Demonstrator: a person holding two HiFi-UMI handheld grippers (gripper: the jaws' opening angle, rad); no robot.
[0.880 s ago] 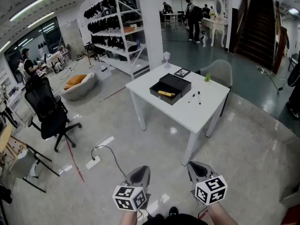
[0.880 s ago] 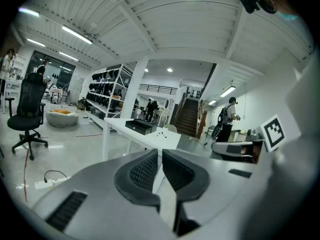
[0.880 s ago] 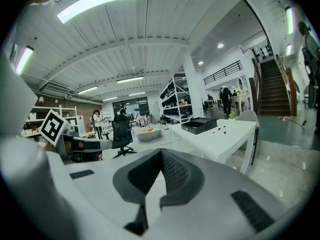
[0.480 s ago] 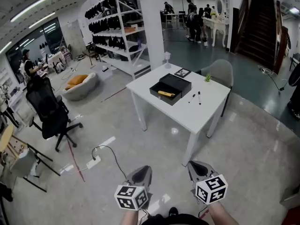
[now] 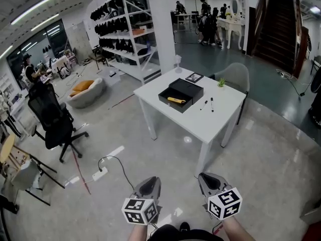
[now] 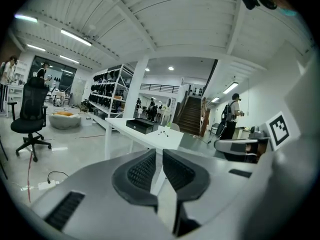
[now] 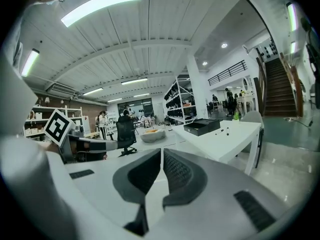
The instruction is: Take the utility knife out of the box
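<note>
An open black box (image 5: 180, 95) sits on the white table (image 5: 200, 119) some way ahead of me, with the yellow utility knife (image 5: 176, 100) lying inside it. The box also shows small in the left gripper view (image 6: 140, 126) and the right gripper view (image 7: 202, 126). My left gripper (image 5: 150, 183) and right gripper (image 5: 206, 178) are low in the head view, side by side above the floor, well short of the table. Both are shut with nothing between the jaws.
Two black pens (image 5: 209, 104) lie on the table right of the box, with a small plant (image 5: 221, 83) and a framed card (image 5: 194, 77) behind. A grey chair (image 5: 234, 77) stands behind the table. A black office chair (image 5: 52, 122) and a floor cable (image 5: 113, 164) lie to the left.
The table has shifted slightly in the head view; both grippers stay shut and keep nearly the same place.
</note>
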